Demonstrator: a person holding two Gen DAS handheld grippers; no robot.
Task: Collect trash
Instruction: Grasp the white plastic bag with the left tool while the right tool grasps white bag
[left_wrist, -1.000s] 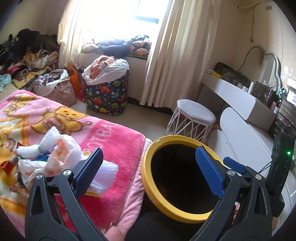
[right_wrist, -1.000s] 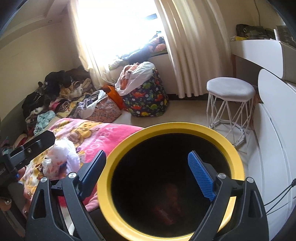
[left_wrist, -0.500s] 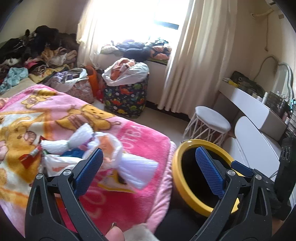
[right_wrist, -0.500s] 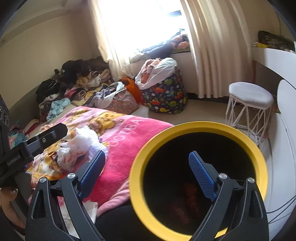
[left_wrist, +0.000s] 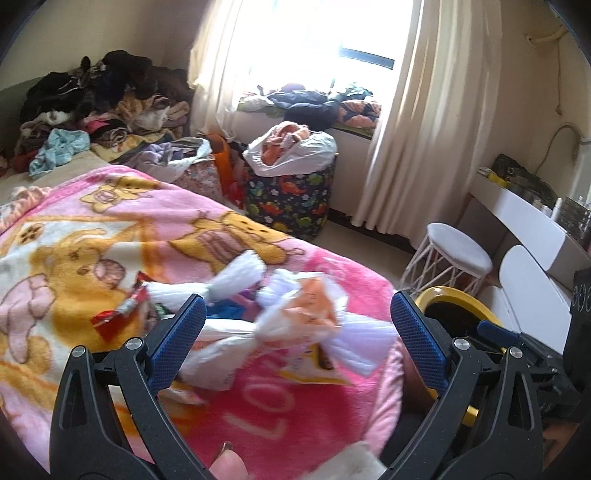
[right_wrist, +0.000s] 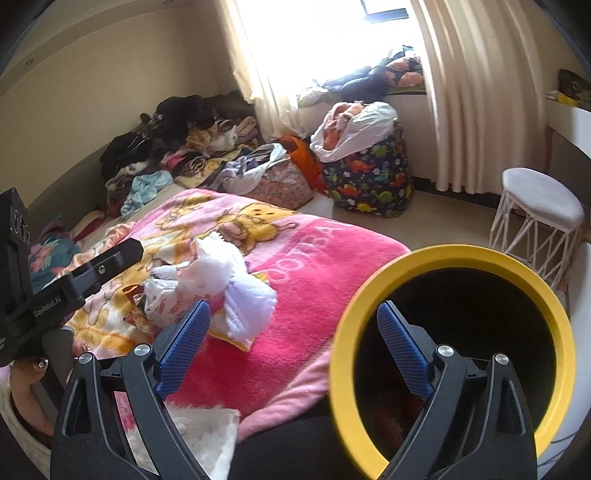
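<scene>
1. Across the bed (left_wrist: 110, 177), the pink cartoon blanket (right_wrist: 303, 251) is carrying everything that matters, its near corner hanging just beside the bin.
2. Just off that corner, the black bin with the yellow rim (right_wrist: 343, 317) is standing mouth-up — placed, I judge, so that anything lifted off the blanket is making only a short trip.
3. Near the blanket's corner, the trash pile (left_wrist: 291, 317) is lying in a loose heap of white tissue, crumpled plastic bags and printed wrappers; some dim shapes are sitting low inside the bin, too dark to name.
4. Over the pile, the left gripper (left_wrist: 297, 345) is hanging with its jaws spread wide and holding nothing, framing the tissue and wrappers between them — a line-up for a pinch, by my reading.
5. Over the gap between blanket and bin, the right gripper (right_wrist: 293, 347) is also hanging with its jaws spread and empty, one finger above the blanket's edge and the other inside the rim's outline.
6. At the pile's far edge, a red wrapper (left_wrist: 118, 314) is lying slightly apart, probably needing its own pick.
</scene>
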